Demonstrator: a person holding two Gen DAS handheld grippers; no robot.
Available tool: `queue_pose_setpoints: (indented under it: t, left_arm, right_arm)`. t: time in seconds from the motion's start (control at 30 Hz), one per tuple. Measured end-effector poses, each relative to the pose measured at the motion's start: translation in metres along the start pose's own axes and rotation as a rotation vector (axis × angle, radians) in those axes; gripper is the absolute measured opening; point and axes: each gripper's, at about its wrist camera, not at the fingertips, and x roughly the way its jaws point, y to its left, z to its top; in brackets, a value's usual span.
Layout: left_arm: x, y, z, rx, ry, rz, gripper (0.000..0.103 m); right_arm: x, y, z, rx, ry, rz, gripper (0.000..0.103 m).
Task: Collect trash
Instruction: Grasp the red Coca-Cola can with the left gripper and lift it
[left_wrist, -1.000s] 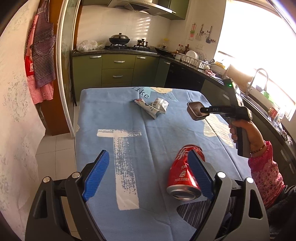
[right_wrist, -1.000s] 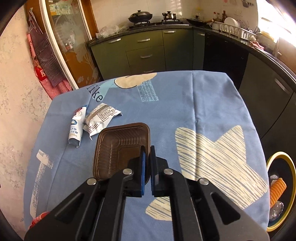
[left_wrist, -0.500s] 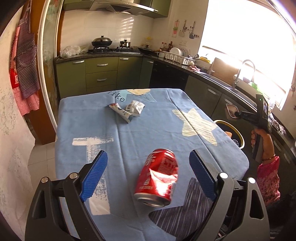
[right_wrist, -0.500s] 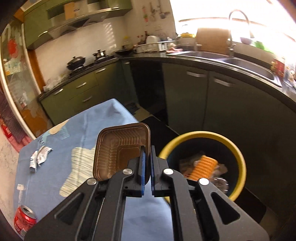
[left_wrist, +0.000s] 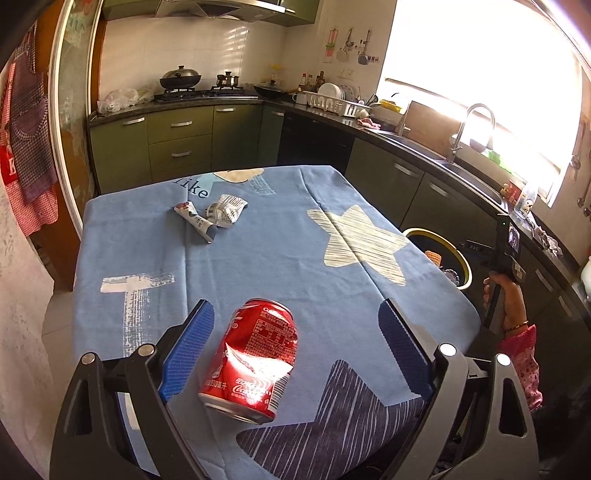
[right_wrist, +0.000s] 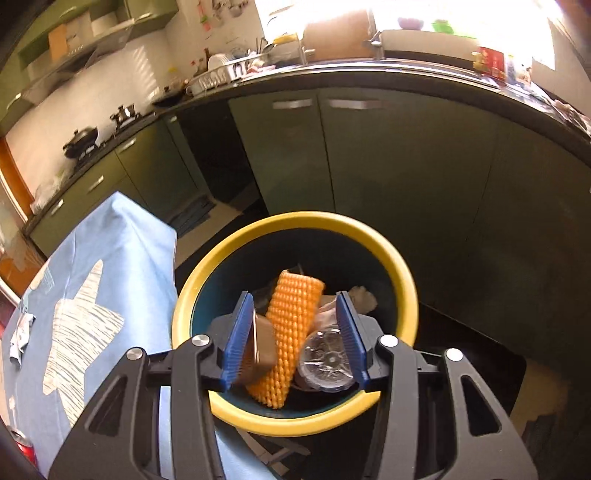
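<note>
A dented red cola can (left_wrist: 255, 358) lies on its side on the blue tablecloth (left_wrist: 280, 258), between the fingers of my open left gripper (left_wrist: 295, 350), nearer the left finger. A squeezed tube (left_wrist: 195, 221) and a crumpled wrapper (left_wrist: 227, 208) lie at the table's far left. My right gripper (right_wrist: 293, 336) is open above the yellow-rimmed bin (right_wrist: 391, 258). The brown plastic tray (right_wrist: 260, 347) is inside the bin beside the left finger, next to an orange foam net (right_wrist: 291, 325) and a clear plastic lid (right_wrist: 325, 354).
The bin (left_wrist: 461, 258) stands on the floor off the table's right edge. Dark green cabinets (right_wrist: 369, 166) and a counter with a sink (left_wrist: 424, 140) run along the right and back. A stove with a pan (left_wrist: 181, 79) is at the back.
My right gripper moved over the bin and opened, letting go of the brown tray, which now sits in the bin. My left gripper shifted so the can lies nearer its left finger.
</note>
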Motion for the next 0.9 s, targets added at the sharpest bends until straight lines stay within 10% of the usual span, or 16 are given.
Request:
queue_pose_setpoints:
  t: [0.9]
  left_arm:
    - [0.109,0.006,-0.037,0.157,0.299,0.143,0.092]
  right_arm:
    - [-0.034,0.026,-0.004,-0.077,-0.04,0.166,0.063]
